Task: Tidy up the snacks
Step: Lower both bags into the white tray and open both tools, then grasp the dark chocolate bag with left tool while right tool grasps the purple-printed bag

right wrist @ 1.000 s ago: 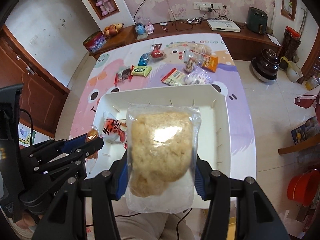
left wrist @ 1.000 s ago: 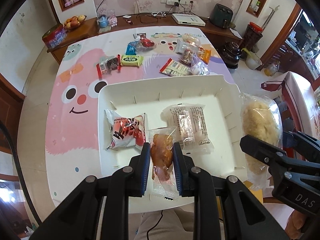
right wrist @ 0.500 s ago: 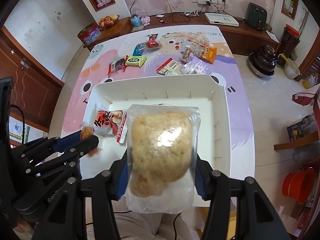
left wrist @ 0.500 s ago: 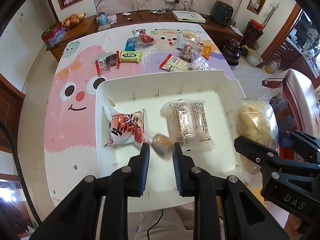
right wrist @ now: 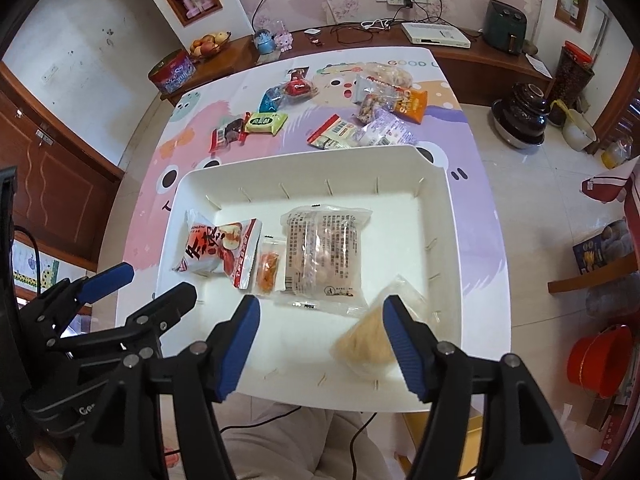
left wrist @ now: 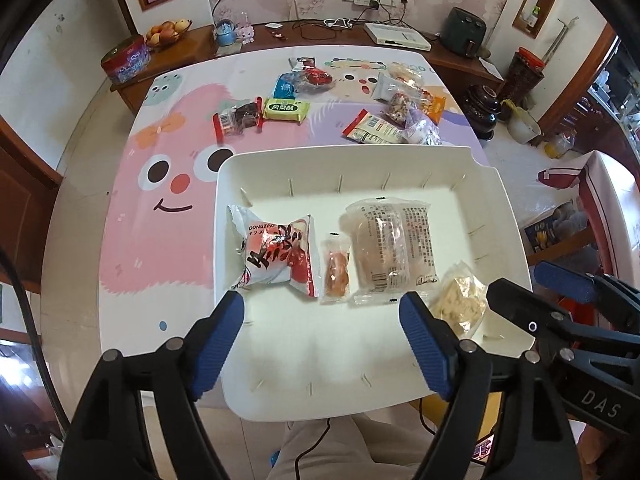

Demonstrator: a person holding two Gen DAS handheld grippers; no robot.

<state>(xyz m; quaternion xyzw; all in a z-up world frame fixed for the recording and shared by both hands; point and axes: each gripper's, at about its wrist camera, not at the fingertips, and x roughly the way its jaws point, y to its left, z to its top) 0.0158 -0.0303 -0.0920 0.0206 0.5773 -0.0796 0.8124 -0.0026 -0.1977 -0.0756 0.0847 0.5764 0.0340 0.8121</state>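
Beyond table [right wrist: 460, 128], only right view shows red bucket [right wrist: 598, 364].

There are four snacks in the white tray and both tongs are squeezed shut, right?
Not quite. Four snacks lie in the white tray, but both tongs are open: the left tongs in the left wrist view, the right tongs in the right wrist view.

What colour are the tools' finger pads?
Blue, ribbed pads on black arms; clearest in the left wrist view.
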